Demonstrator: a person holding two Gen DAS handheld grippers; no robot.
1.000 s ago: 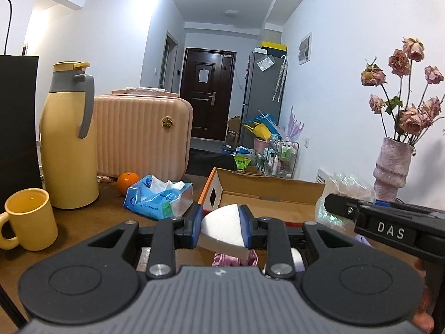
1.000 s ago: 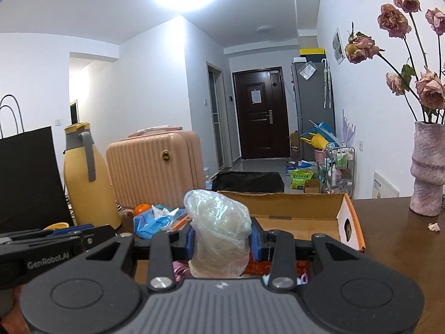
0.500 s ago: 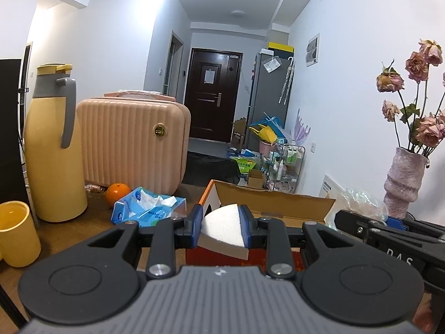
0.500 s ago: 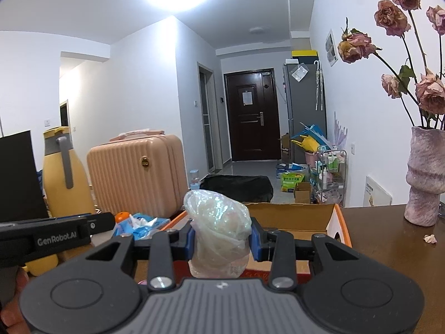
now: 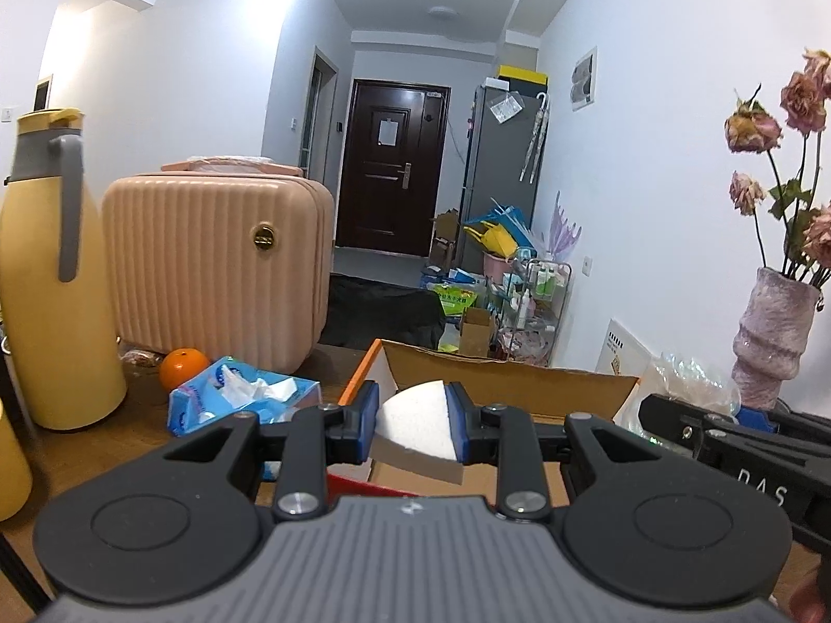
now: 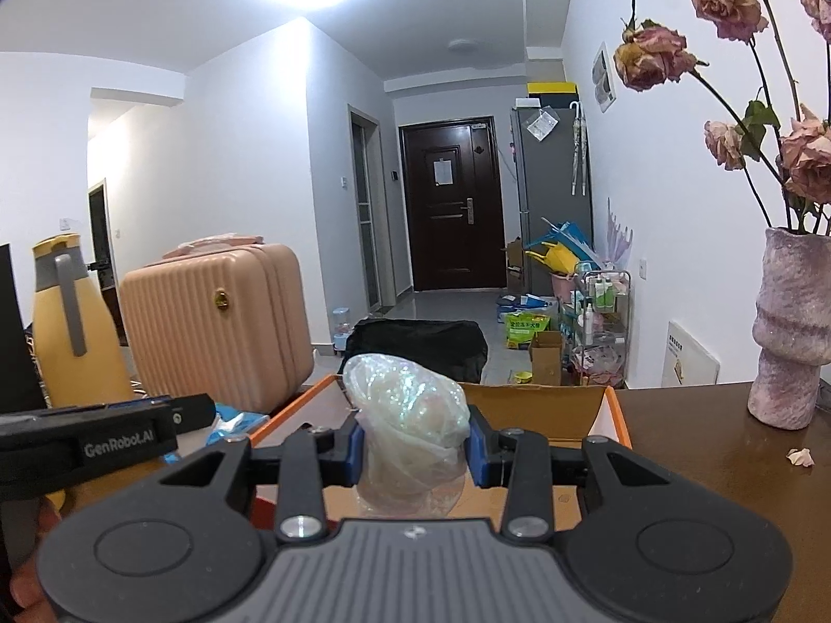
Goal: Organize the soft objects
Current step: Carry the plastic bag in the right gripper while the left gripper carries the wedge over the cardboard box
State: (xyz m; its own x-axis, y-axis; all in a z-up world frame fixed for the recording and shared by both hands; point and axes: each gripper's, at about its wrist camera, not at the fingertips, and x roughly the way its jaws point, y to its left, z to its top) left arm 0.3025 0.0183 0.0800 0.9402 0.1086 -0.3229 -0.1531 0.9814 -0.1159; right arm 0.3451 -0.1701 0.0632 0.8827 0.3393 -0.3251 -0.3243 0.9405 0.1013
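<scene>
My left gripper point(image 5: 410, 423) is shut on a white foam sponge point(image 5: 418, 423) and holds it above the near edge of an open cardboard box point(image 5: 498, 389) with orange sides. My right gripper point(image 6: 413, 438) is shut on a crumpled clear plastic bag point(image 6: 407, 415) and holds it over the same box point(image 6: 540, 412). The right gripper with its bag also shows at the right of the left wrist view point(image 5: 691, 389). The left gripper's side shows at the left of the right wrist view point(image 6: 104, 433).
On the brown table stand a yellow thermos point(image 5: 49, 270), a pink ribbed case point(image 5: 213, 265), an orange point(image 5: 182, 366), a blue tissue pack point(image 5: 244, 400) and a pink vase of dried roses point(image 6: 792, 327). A hallway with clutter lies beyond.
Both grippers have shifted to the right and a little higher over the box, each still holding its object. The yellow mug has slid almost out of the left wrist view.
</scene>
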